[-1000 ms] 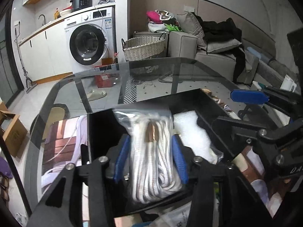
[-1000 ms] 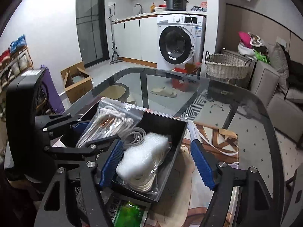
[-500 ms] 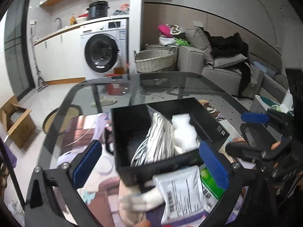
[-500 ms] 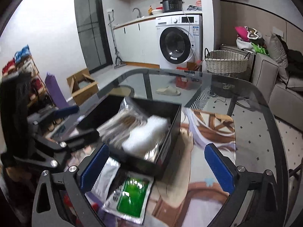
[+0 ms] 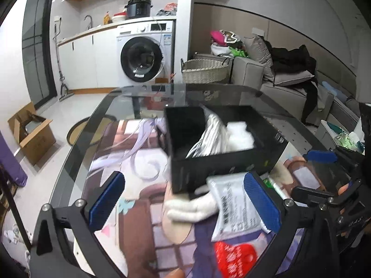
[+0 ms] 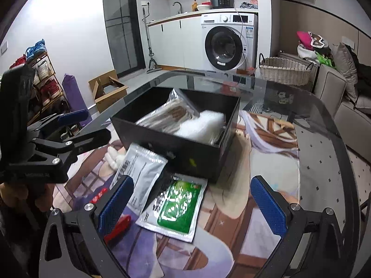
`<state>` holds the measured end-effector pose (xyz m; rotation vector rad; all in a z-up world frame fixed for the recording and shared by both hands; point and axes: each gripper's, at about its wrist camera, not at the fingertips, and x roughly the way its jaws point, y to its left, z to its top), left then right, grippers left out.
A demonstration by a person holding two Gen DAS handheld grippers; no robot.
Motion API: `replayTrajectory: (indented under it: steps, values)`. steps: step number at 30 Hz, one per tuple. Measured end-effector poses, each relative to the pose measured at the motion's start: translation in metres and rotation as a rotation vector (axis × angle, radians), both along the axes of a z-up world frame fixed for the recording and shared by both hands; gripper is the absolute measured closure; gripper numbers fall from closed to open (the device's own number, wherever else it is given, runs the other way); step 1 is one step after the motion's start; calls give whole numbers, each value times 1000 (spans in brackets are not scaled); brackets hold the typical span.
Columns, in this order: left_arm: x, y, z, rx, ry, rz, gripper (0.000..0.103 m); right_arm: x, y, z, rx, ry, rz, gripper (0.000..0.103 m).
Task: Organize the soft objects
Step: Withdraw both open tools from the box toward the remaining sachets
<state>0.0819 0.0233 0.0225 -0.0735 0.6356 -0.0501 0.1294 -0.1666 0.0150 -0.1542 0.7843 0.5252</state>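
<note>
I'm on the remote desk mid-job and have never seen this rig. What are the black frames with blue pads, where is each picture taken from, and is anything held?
They are hand-held two-finger grippers, each with a fisheye camera looking along its fingers. The left gripper and right gripper are both open and hold nothing. On the glass table sits a black box holding a bagged white rope and white foam. In front of it lie a silver pouch and a green packet.
</note>
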Motion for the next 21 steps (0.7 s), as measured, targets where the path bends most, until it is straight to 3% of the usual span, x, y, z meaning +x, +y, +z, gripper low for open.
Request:
replayTrajectory:
  steps: [7,21]
  values:
    - [-7,12,-18,-12,47,18,0,-4,0,-22,-40,75,6,1]
    - [-4,11,-24,-30,71,-11,0,9,22,-54,-148,157,-17,1]
